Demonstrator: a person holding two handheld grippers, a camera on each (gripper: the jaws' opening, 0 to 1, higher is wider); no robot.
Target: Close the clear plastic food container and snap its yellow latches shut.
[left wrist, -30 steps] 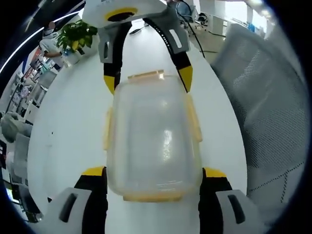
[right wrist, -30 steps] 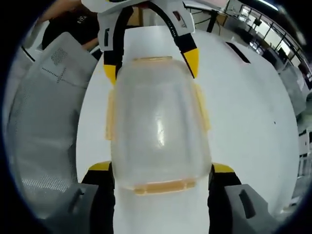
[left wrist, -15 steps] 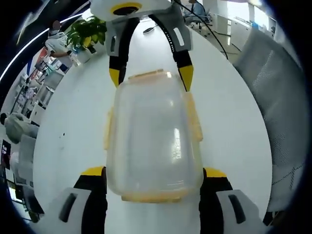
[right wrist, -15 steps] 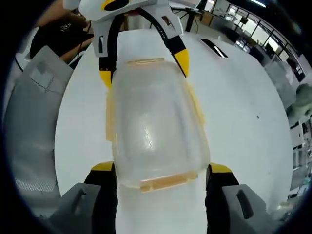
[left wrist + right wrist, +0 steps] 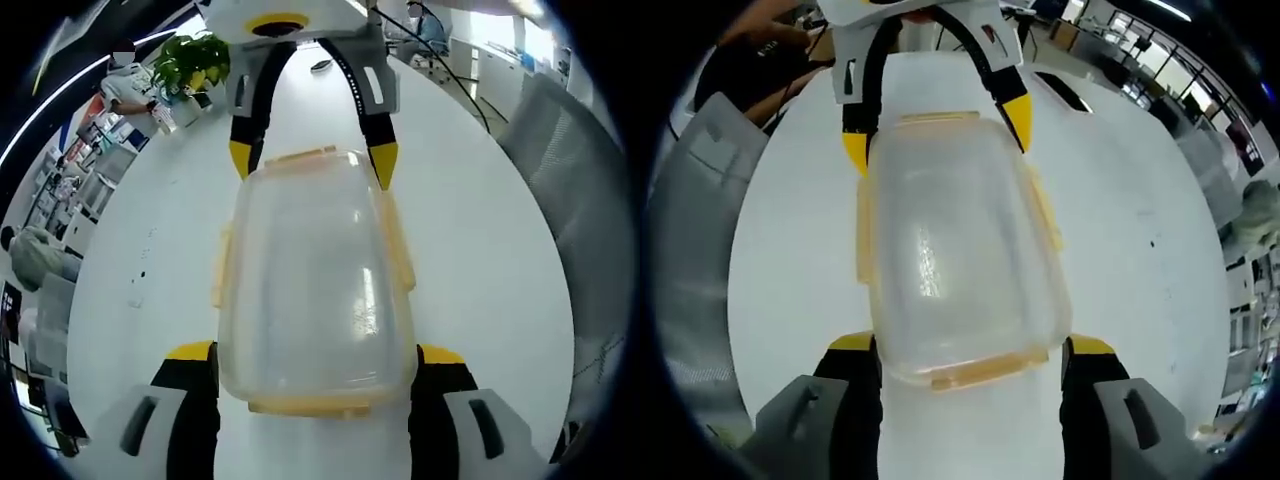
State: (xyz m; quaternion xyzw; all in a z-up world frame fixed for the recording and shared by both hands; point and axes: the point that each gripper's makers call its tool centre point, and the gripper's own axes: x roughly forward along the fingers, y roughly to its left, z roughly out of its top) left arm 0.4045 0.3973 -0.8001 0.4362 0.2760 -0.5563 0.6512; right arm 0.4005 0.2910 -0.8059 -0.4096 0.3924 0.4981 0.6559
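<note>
The white table [image 5: 130,300] slides a little in my views, but the clear box [image 5: 315,275] stays put. My left gripper [image 5: 313,355] and right gripper [image 5: 970,350] still squeeze its two ends at 6 o'clock. The yellow latches [image 5: 395,245] stick out, so I think none are snapped yet.

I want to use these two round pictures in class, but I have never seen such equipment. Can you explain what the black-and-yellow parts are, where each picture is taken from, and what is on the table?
A person holds two hand tongs, each carrying a fisheye camera looking along its jaws. In the left gripper view, the left tongs straddle the near end of a clear box with yellow latches; the right tongs straddle the far end. The right gripper view looks back from the other end: right tongs near, left tongs far. The box lies on a white table, lid on.
</note>
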